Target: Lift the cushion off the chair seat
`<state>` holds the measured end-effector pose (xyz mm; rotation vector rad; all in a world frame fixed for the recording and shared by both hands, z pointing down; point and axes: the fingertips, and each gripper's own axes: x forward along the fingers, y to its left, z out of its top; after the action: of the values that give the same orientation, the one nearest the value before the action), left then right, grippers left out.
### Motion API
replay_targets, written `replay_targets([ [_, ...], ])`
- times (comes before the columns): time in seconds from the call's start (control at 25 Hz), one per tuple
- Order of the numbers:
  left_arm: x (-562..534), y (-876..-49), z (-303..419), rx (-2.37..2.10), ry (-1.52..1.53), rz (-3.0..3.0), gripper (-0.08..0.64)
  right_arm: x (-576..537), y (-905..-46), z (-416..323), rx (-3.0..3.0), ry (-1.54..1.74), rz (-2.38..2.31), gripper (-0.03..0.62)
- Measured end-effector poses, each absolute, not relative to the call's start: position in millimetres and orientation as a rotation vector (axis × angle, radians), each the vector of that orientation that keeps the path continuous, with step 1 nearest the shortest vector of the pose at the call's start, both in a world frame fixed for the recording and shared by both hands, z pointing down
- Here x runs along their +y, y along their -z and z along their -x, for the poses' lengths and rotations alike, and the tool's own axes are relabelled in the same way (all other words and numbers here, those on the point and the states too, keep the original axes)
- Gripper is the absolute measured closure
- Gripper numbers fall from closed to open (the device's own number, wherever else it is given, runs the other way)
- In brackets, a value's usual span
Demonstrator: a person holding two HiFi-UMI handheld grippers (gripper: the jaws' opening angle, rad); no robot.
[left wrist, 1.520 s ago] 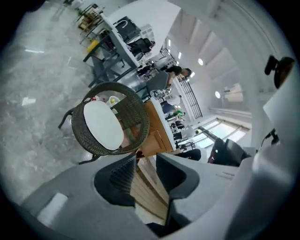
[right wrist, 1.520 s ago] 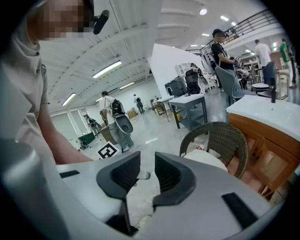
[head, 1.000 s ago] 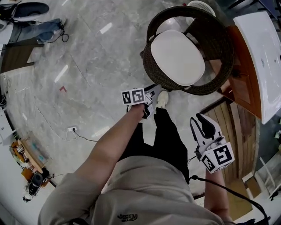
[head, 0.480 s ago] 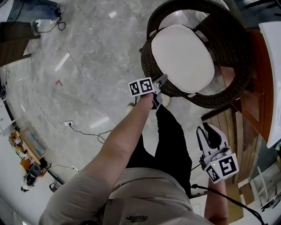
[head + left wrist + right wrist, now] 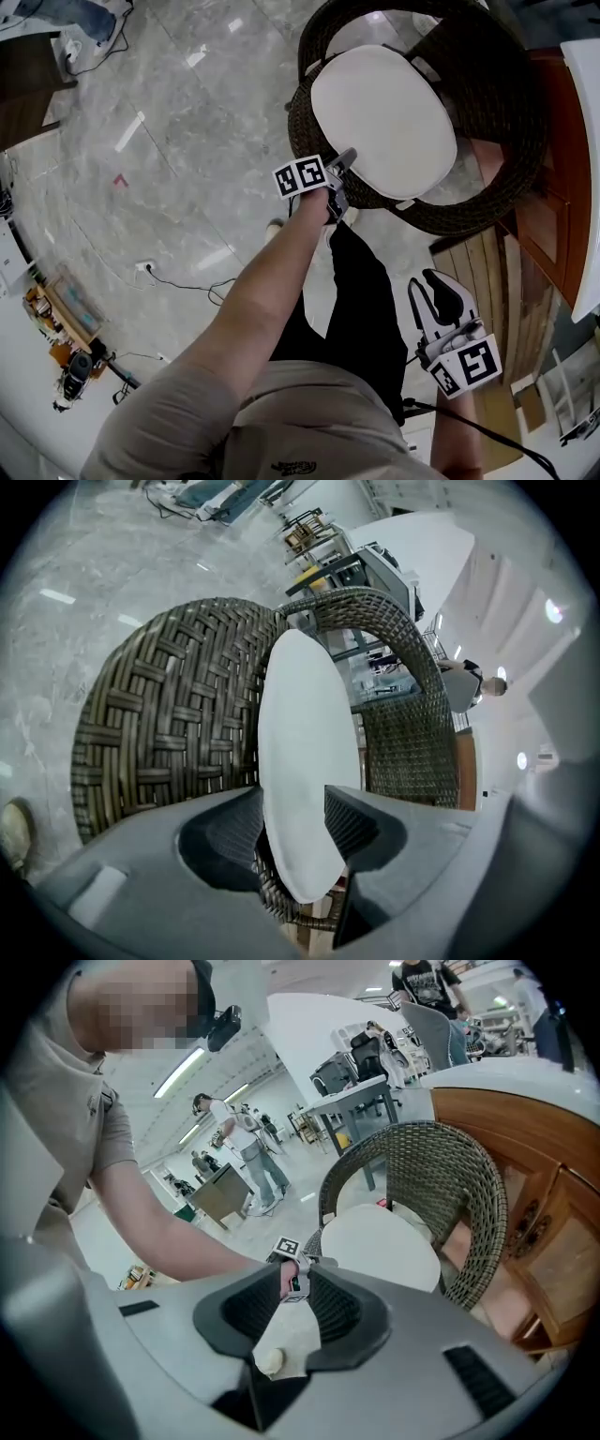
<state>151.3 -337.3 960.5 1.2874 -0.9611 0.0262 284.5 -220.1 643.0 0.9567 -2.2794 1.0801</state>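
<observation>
A white oval cushion (image 5: 384,122) lies on the seat of a round dark wicker chair (image 5: 487,103). My left gripper (image 5: 347,159) is at the cushion's near-left edge. In the left gripper view the cushion's (image 5: 305,724) rim lies between the jaws of that gripper (image 5: 293,794), which are opening; the wicker chair (image 5: 159,724) shows behind. My right gripper (image 5: 429,281) hangs back beside the person's leg, well short of the chair. In the right gripper view its jaws (image 5: 295,1274) stand a narrow gap apart with nothing between them, and the cushion (image 5: 384,1246) and chair (image 5: 469,1204) lie ahead.
A wooden cabinet (image 5: 553,216) with a white top (image 5: 589,141) stands right of the chair. The person's shoe (image 5: 274,228) and legs are just before the chair. A cable (image 5: 178,281) runs over the marble floor at left. People stand far off (image 5: 239,1147).
My left gripper has reached forward and down from the chair's front to the cushion's near-left edge. The right gripper has sunk a little beside the leg.
</observation>
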Motion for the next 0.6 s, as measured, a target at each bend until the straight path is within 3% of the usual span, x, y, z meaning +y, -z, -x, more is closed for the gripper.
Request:
replay_targets([
  [0.4, -357.7, -964.1, -168.7, -0.900, 0.076, -1.284, 0.396, -218.0, -657.5, -291.7, -2.249, -1.113, -0.967, 0.489],
  [0.6, -366.5, -961.5, -170.7, -0.854, 0.098, -1.279, 0.448, -217.2, -660.3, -291.4, -2.242, -1.122, -0.975, 0.492],
])
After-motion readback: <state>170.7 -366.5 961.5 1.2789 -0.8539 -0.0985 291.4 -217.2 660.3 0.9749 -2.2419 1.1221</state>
